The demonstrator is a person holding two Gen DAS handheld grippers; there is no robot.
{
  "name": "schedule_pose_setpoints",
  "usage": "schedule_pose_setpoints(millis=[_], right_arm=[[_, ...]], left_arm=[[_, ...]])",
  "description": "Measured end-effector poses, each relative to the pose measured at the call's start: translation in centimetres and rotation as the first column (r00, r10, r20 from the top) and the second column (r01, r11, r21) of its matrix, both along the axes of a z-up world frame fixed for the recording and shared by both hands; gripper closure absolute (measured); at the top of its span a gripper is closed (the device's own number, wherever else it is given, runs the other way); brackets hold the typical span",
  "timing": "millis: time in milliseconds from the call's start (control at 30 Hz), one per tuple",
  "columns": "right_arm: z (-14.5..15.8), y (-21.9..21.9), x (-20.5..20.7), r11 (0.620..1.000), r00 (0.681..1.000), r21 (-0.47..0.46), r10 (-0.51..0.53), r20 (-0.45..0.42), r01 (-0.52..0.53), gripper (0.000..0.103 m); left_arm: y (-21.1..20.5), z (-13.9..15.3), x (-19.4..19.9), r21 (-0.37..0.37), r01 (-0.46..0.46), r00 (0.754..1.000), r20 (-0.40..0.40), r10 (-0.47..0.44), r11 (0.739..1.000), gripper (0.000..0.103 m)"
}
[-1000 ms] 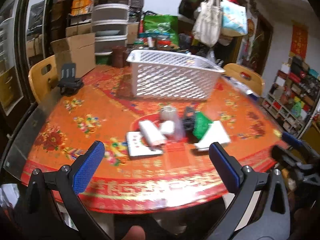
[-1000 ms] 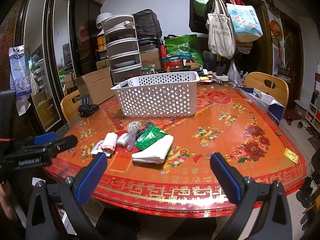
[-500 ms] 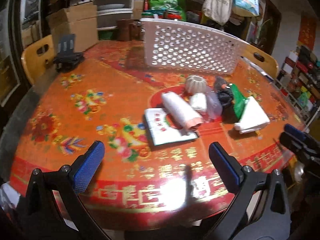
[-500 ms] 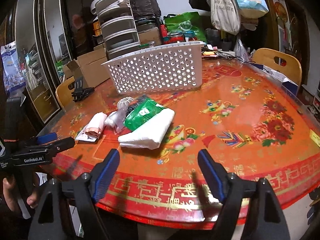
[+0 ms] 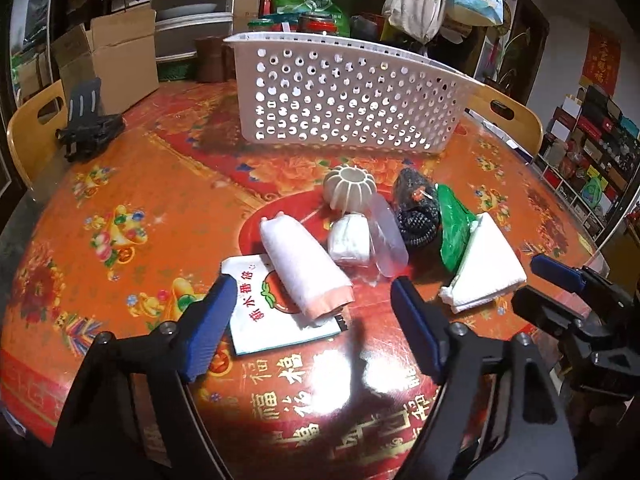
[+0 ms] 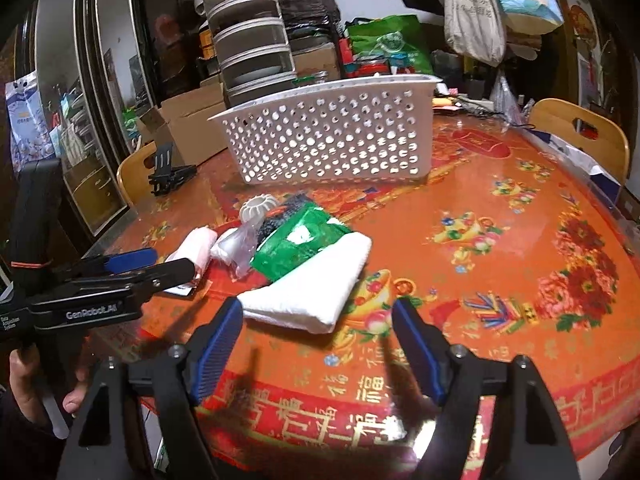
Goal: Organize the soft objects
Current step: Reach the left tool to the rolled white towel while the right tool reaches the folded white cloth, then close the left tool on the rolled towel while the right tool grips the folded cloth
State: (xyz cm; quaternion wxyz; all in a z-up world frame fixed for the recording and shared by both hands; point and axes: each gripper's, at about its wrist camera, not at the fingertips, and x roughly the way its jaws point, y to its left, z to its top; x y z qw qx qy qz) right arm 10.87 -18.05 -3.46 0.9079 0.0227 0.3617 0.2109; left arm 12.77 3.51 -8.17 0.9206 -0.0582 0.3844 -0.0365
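**Both grippers held open before a cluster of soft items**

In the left wrist view, the left gripper [image 5: 312, 322] is seen at the bottom of the frame with its blue-padded jaws spread apart and nothing between them; just past its fingertips, at centre frame, a rolled white-and-pink towel [image 5: 304, 268] is laid across a flat printed packet [image 5: 260, 312]; beyond it a small white bundle [image 5: 349, 240], a clear plastic piece [image 5: 387, 240], a black mesh scrubber [image 5: 416, 208] and a ribbed white ball [image 5: 349, 189] are clustered; to the right a green bag [image 5: 454, 226] is overlapped by a folded white cloth [image 5: 486, 268].

In the right wrist view, the right gripper [image 6: 318, 342] is likewise held open and empty at the bottom of the frame; the folded white cloth [image 6: 316, 284] is found just beyond its fingertips, with the green bag [image 6: 298, 246] resting against its far edge; the left gripper [image 6: 132, 266] is seen at the left edge.

Farther back, in the upper middle of both views, a white perforated basket [image 5: 344, 96] is set on the red patterned table [image 5: 120, 200]; a black stand [image 5: 86, 126] is placed at the left edge.
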Motion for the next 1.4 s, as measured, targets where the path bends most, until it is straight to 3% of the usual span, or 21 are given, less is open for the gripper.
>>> schedule_pose_setpoints(millis=[267,367,500,633,800,1100,1400], right_arm=[[-0.5,0.2,1.2,1.0,0.999,0.009,0.019,-0.032,-0.019,0.034],[-0.4,0.6,1.5,0.999,0.999,0.002,0.036,-0.036,-0.036,0.042],[-0.7,0.8,1.5,0.999,0.997,0.001,0.051,-0.05,-0.051,0.055],[-1.0,0.7,1.8,0.999,0.997,0.01,0.054,-0.057,-0.053,0.059],[-1.4,0.6,1.9,0.998,0.996,0.02,0.059,-0.073,-0.057,0.069],[-1.1,0.5,1.5,0.998,0.997,0.025,0.055,-0.053,-0.054,0.085],[1.0,-0.1,0.5,0.998,0.998,0.04,0.054,0.012,-0.054,0.089]], left_arm=[[-0.8,-0.3,1.3,0.011,0.012,1.0,-0.016,-0.011,1.0,0.029],[-1.1,-0.5,1.5,0.012,0.009,1.0,-0.025,-0.009,1.0,0.031],[-1.1,-1.1,1.9,0.017,0.002,0.999,-0.04,-0.002,1.0,0.04],[-1.1,-1.2,2.0,0.027,-0.007,0.999,-0.038,0.008,1.0,0.047],[-0.5,-1.4,2.2,0.032,-0.029,0.999,-0.037,0.03,0.999,0.064],[-0.1,-1.1,1.3,0.004,-0.021,1.0,-0.001,0.021,1.0,0.066],[0.6,0.7,-0.4,-0.033,-0.018,0.998,0.063,0.02,0.999,0.066]])
